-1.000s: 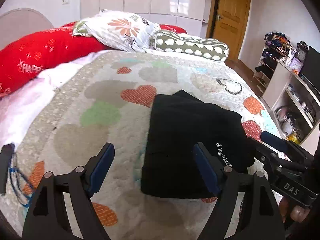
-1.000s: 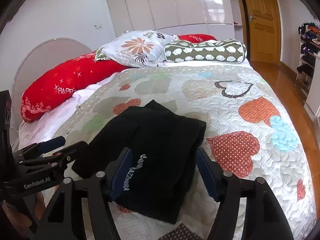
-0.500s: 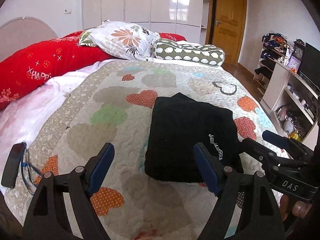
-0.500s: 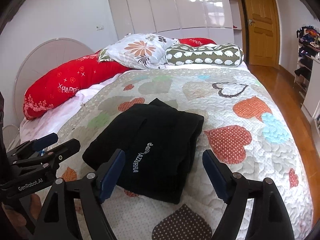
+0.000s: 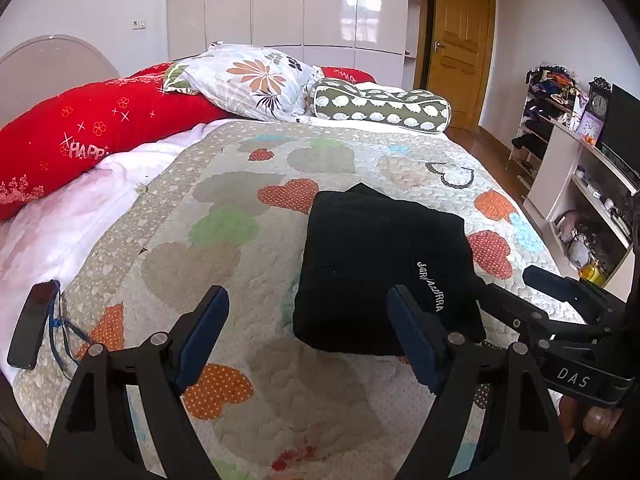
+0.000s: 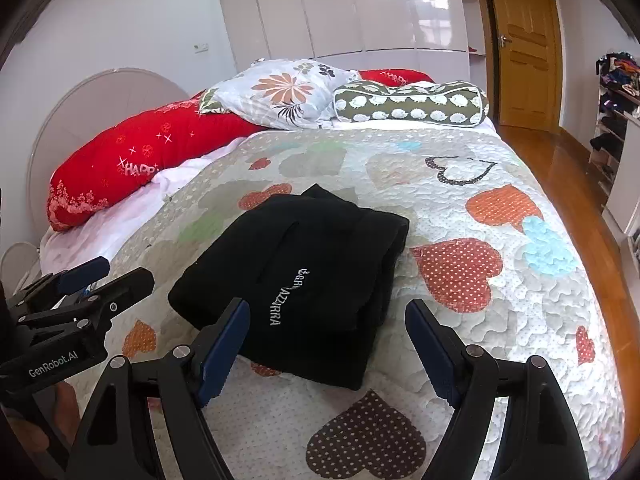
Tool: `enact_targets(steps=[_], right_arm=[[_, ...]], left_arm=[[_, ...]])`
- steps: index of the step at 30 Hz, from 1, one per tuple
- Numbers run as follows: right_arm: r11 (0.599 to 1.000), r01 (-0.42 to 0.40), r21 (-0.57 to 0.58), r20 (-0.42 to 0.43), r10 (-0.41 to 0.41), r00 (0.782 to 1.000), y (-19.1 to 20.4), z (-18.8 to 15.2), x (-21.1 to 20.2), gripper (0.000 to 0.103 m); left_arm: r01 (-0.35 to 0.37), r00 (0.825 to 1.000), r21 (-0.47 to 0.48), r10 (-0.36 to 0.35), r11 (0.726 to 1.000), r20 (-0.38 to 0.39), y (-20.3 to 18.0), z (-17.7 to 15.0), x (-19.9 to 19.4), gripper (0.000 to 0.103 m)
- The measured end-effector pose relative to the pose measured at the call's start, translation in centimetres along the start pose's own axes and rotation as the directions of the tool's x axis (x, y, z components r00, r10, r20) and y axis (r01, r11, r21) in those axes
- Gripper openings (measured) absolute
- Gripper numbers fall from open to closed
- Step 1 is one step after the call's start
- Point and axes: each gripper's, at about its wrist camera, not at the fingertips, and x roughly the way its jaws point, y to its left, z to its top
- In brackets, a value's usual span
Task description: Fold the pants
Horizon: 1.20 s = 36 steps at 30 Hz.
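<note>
Both grippers held wide apart above the bed, nothing between the pads.

Left gripper [image 5: 306,334] and right gripper [image 6: 326,346] are seen with jaws spread and empty. Black pants [image 6: 304,276] are laid folded into a compact stack on the heart-patterned quilt [image 6: 460,160] (white lettering facing up), just ahead of both grippers and clear of the pads. Pillows [image 5: 256,80] are piled at the far end.

bright, even daylight — window glare gleams on the glossy wardrobe doors [image 5: 320,12] behind the bed [image 5: 240,420]. shadows are soft, focus sharp; the fisheye bends edges and darkens the corners.
</note>
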Motion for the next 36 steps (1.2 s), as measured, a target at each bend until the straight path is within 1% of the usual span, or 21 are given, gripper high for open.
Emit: enact_targets(steps=[30, 36], right_arm=[[1.000, -0.012, -0.012, -0.048, 0.012, 0.999, 0.11, -0.62, 0.62, 0.082], [1.000, -0.014, -0.010, -0.049, 0.013, 0.999, -0.05, -0.71, 0.35, 0.082]], left_arm=[[0.029, 0.999, 0.003, -0.029, 1.000, -0.016, -0.59, -0.31, -0.01, 0.082], [0.035, 0.999, -0.009, -0.035, 0.999, -0.019, -0.57, -0.36, 0.02, 0.082]])
